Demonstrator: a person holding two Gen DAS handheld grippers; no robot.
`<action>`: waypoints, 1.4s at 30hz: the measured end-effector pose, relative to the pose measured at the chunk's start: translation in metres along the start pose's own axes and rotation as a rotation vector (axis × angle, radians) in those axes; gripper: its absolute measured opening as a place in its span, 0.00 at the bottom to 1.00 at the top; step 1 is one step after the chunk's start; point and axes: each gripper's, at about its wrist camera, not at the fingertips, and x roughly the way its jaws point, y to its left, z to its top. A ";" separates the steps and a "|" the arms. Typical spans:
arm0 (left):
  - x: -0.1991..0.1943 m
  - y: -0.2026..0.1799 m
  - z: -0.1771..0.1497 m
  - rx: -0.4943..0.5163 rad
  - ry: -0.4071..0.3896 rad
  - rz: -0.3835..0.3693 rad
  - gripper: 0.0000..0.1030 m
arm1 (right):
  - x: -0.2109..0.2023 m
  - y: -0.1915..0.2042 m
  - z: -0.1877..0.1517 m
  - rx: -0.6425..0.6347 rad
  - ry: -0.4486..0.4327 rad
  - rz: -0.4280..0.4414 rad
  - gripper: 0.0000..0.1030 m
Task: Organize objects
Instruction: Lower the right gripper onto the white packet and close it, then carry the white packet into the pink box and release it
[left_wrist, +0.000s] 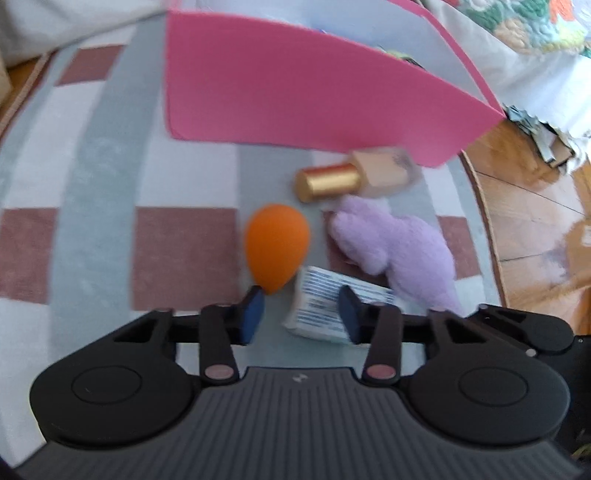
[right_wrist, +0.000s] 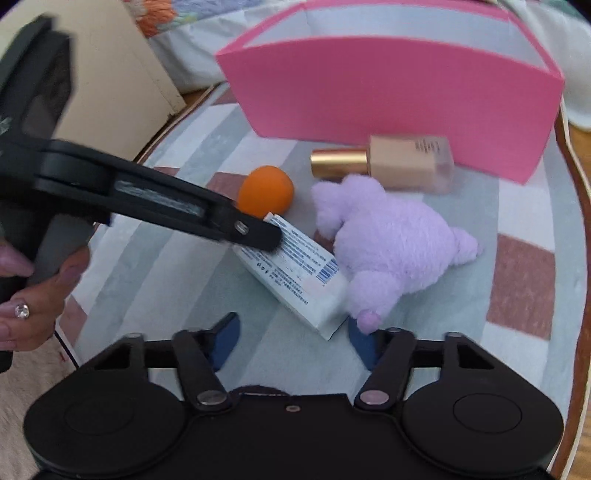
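left tool: the left tool (left_wrist: 301, 312) is spread wide, its blue pads on either side of the near end of the white printed cardboard box (left_wrist: 325, 306); neither pad looks pressed against it yet.
right tool: the right tool (right_wrist: 291, 341) is spread too and holds nothing, hanging just short of the box's other end.
where things lie: the box lies flat on the grey, white and dusty-red checked rug (right_wrist: 524, 280), one end by the orange egg-shaped makeup sponge (right_wrist: 266, 192), one long side against the lilac plush toy (right_wrist: 391, 243). the beige foundation bottle with a gold cap (right_wrist: 391, 162) lies on its side by the front wall of the pink open-topped storage box (right_wrist: 388, 99).
risk, sponge: the left pad sits right at the sponge's narrow tip; closing could nudge it, and i judge it would roll away.
risk, slip: the box lies skewed across the left tool's jaws, so a pinch may catch a corner and twist it out.
risk, plush: lifting could drag the toy along, since they touch.
hidden: the pink box's contents are mostly out of sight; only scraps of colour show over its rim.
hard to tell: motion blur smears the left wrist view, the box's print is unreadable, and the plush's face is turned away.
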 end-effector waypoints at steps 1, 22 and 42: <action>0.002 -0.002 0.000 -0.008 0.002 -0.028 0.36 | 0.000 0.002 -0.002 -0.022 -0.009 -0.019 0.50; -0.049 -0.014 -0.041 -0.133 -0.030 -0.079 0.35 | -0.043 0.023 -0.017 -0.196 -0.086 -0.058 0.53; -0.137 -0.051 -0.011 -0.059 -0.208 -0.076 0.35 | -0.112 0.045 0.031 -0.328 -0.335 -0.085 0.61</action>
